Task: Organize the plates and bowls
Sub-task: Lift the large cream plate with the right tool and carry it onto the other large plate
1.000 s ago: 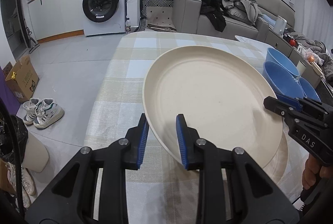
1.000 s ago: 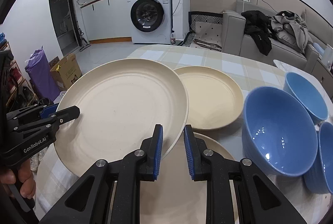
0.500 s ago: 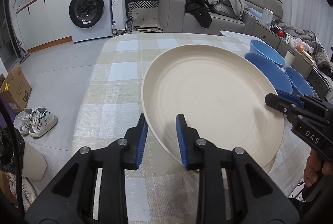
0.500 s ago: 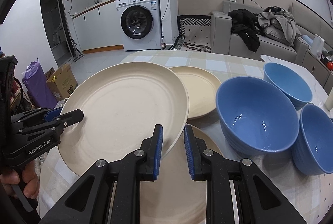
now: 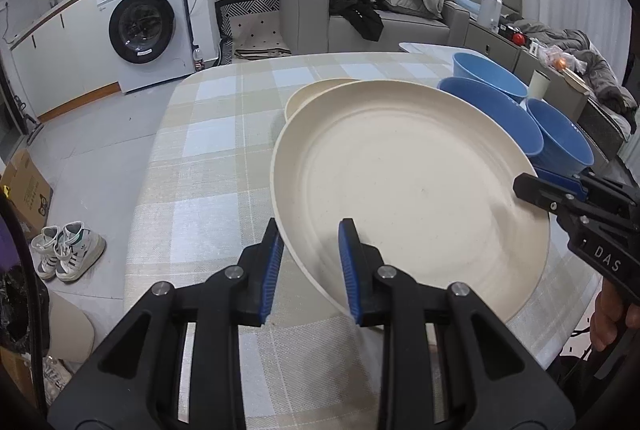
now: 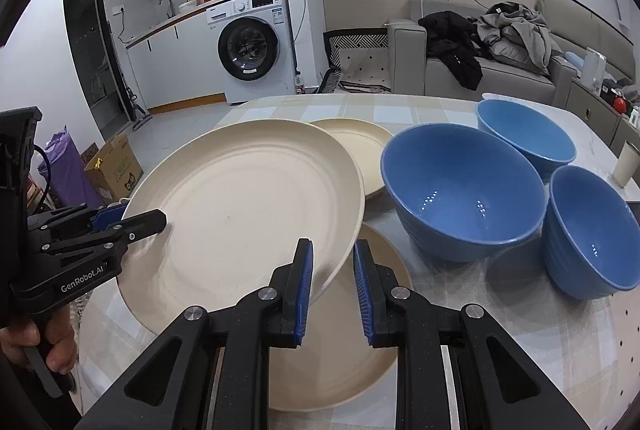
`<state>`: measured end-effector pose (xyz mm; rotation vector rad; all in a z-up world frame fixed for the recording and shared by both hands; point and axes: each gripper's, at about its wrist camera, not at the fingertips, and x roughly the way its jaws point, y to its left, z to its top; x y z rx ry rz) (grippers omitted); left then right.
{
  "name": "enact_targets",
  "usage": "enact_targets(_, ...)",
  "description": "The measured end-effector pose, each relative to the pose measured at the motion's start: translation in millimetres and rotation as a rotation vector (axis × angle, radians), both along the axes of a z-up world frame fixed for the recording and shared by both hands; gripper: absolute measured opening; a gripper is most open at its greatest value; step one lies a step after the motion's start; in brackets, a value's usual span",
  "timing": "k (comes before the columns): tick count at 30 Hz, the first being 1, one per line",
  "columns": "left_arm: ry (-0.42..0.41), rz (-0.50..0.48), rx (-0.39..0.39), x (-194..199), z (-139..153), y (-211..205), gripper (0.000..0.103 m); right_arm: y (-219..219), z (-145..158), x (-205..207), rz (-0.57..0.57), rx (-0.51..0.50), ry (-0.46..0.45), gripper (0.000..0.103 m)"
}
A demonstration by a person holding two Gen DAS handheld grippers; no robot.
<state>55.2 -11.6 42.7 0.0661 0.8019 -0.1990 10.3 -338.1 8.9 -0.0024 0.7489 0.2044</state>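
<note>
A checked cloth covers the counter [image 5: 208, 150], and over its near edge a big cream plate [image 6: 248, 206] is held up off the surface, tilted, by both claws at once. The left claw [image 5: 310, 262] has its blue pads [image 5: 347, 262] narrowed onto the plate's near-left rim, one pad above and one below. The right claw [image 6: 332, 282] pinches the opposite rim the same way, its jaws close together with the plate's edge between them.

Directly under the lifted plate lies a second cream plate [image 6: 352, 350], flat on the cloth and partly hidden by the right claw. Beyond it, toward the far side, a third cream plate [image 6: 360, 150] rests flat, its near edge tucked behind the raised one.

To the right stand three blue bowls, all upright: the large bowl [image 6: 460, 198] just beside the plates, a far bowl [image 6: 524, 134] behind it, and a near bowl [image 6: 588, 234] at the right edge, close to the large one, whether touching I cannot tell. A small pale cup [image 6: 626, 166] stands further right.

A washing machine [image 5: 144, 30] and a grey sofa [image 5: 380, 18] piled with clothes stand behind.
</note>
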Motion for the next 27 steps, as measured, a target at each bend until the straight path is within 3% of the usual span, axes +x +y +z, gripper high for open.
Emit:
enact_targets(10, 0.018, -0.059, 0.067, -1, -10, -20, 0.024, -12, -5, -17, -0.031, 0.0, 0.009, 0.021)
enact_targets(27, 0.059, -0.103, 0.107, 7, -34, -31, 0.024, -16, -17, -25, -0.044, -0.021, 0.027, 0.021)
